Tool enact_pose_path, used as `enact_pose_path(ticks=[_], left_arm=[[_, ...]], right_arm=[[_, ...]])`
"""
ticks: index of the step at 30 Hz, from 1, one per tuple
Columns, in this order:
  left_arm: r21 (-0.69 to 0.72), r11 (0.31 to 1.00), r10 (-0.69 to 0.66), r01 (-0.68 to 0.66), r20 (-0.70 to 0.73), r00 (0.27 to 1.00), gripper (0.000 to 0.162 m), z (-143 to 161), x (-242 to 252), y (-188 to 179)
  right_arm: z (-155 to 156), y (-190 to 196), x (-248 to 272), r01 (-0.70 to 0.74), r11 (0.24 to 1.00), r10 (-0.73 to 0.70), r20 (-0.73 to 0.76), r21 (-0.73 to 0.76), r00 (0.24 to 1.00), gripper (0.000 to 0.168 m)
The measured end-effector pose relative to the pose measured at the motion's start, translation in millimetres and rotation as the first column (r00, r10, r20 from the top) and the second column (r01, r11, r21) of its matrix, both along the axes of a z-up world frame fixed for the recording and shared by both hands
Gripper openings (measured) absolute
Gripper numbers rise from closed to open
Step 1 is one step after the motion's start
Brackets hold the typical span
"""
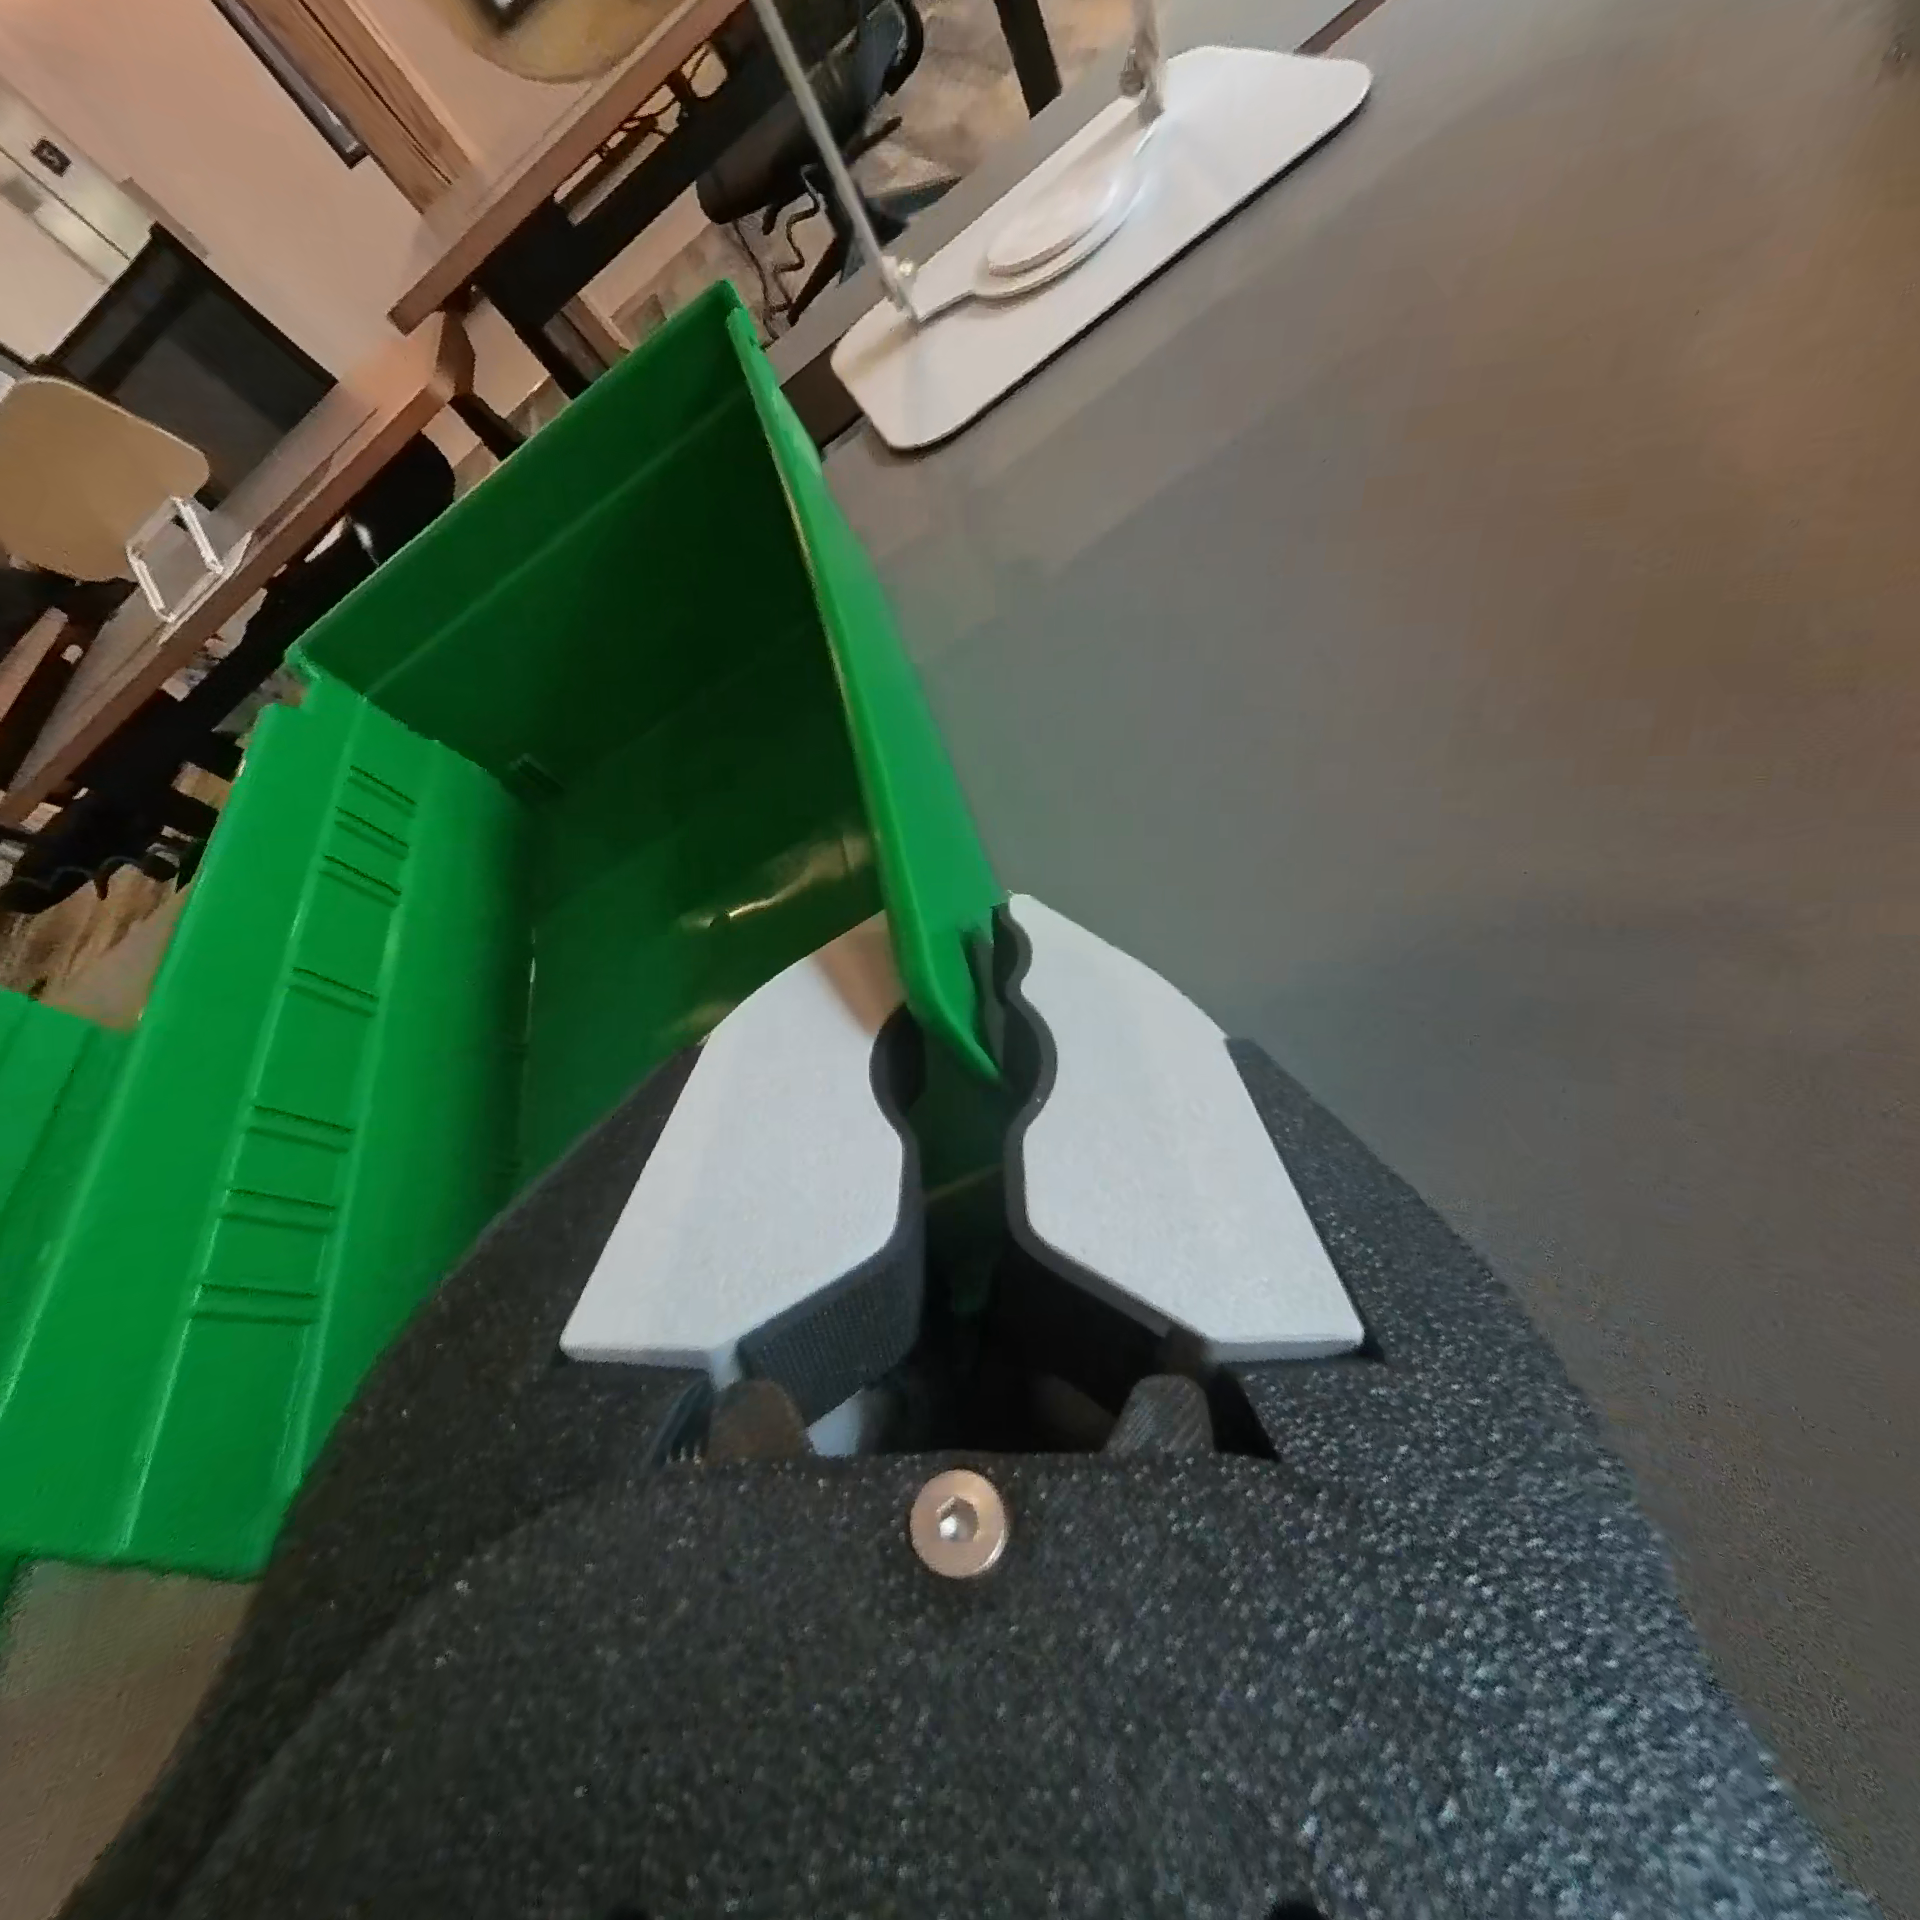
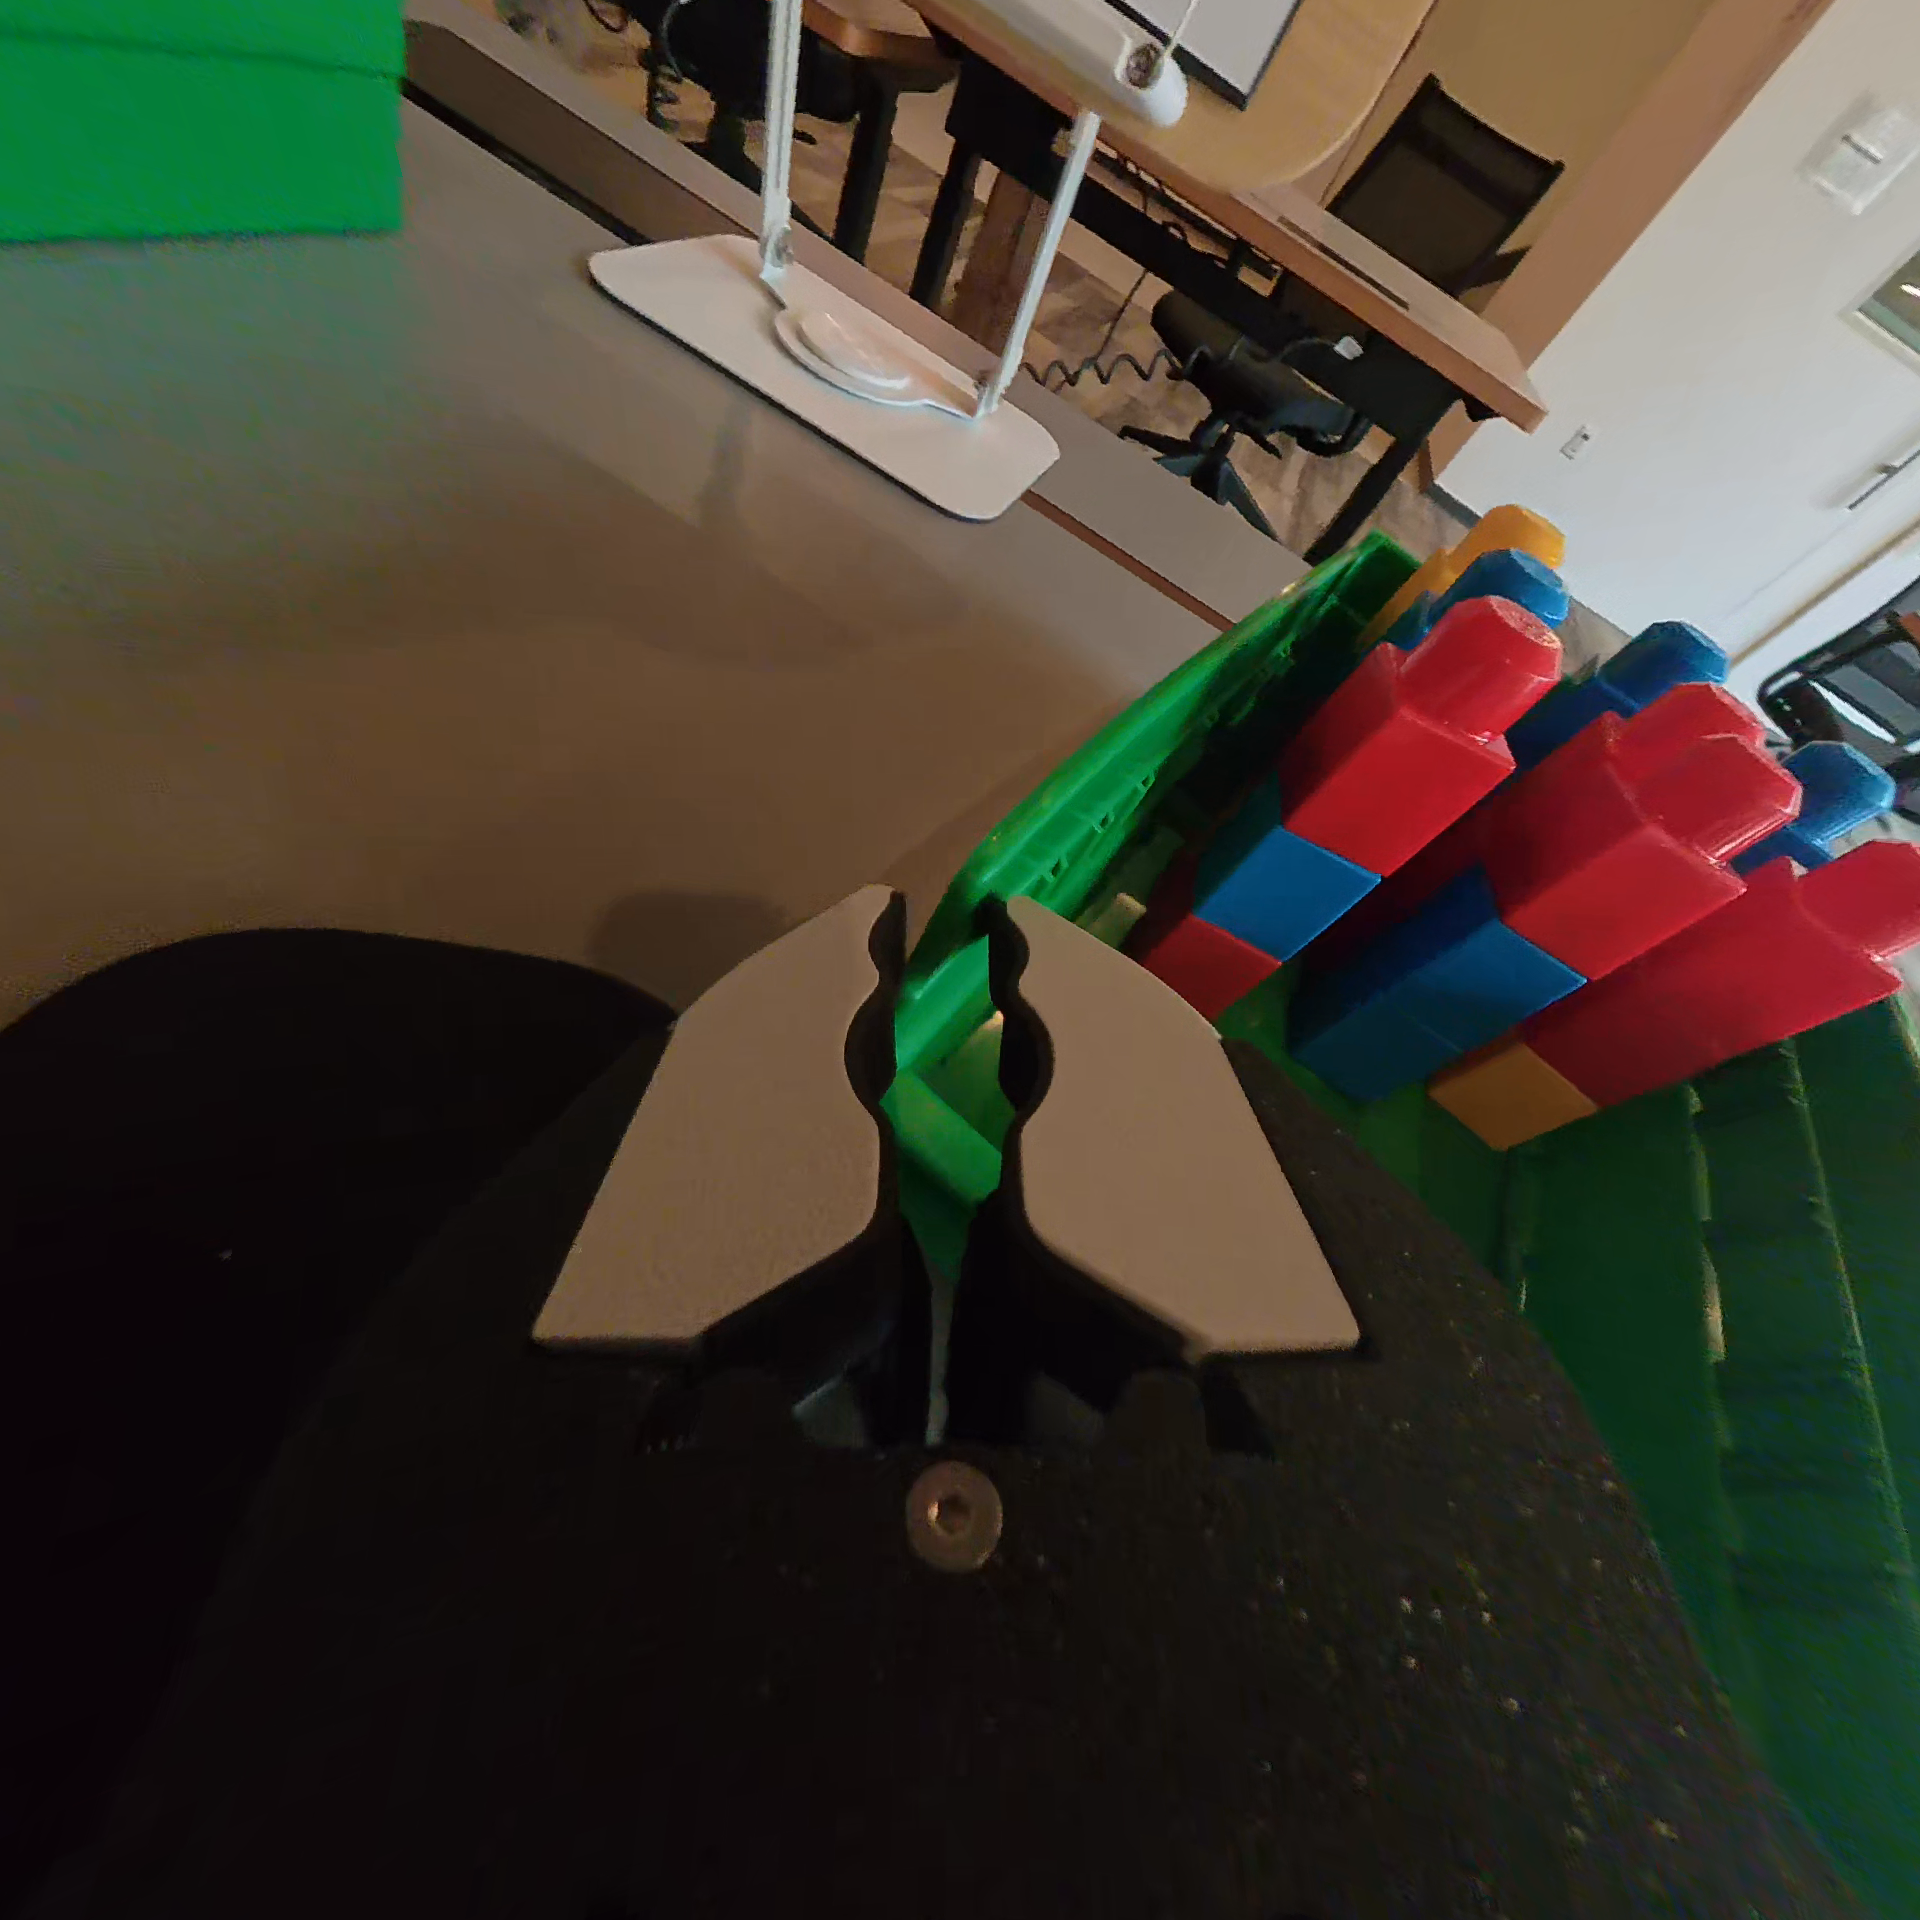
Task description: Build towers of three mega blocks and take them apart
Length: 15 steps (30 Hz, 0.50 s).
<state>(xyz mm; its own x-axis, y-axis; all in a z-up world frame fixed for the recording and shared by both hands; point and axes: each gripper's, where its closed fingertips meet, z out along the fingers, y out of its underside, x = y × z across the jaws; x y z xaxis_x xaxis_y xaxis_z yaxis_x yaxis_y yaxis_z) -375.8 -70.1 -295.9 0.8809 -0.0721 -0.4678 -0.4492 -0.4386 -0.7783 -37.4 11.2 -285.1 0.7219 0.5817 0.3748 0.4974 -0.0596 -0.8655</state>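
My left gripper is shut on the thin side wall of an empty green bin, which fills the left of the left wrist view. My right gripper is shut on the rim of a second green bin. That bin holds several stacked towers of mega blocks: red tops, blue middles and an orange block near the front. The bottoms of the towers are hidden by the bin wall. The other green bin shows as a blurred patch at the top left of the right wrist view.
Both bins are over a grey table, seen too in the right wrist view. A white lamp base stands near its far edge. Desks and office chairs stand beyond the table. Across from one pair of fingers to the other is roughly 35 cm.
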Motion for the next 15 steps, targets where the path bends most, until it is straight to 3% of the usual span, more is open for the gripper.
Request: enact_pose_path(ticks=[15], left_arm=[[-0.066, 0.998, -0.003, 0.0, -0.045, 0.999, 0.015, -2.5, 60.1, 32.9]], right_arm=[[-0.4, -5.2, -59.9, -0.203, 0.979, 0.203, -0.004, -0.031, 0.979, 0.018]])
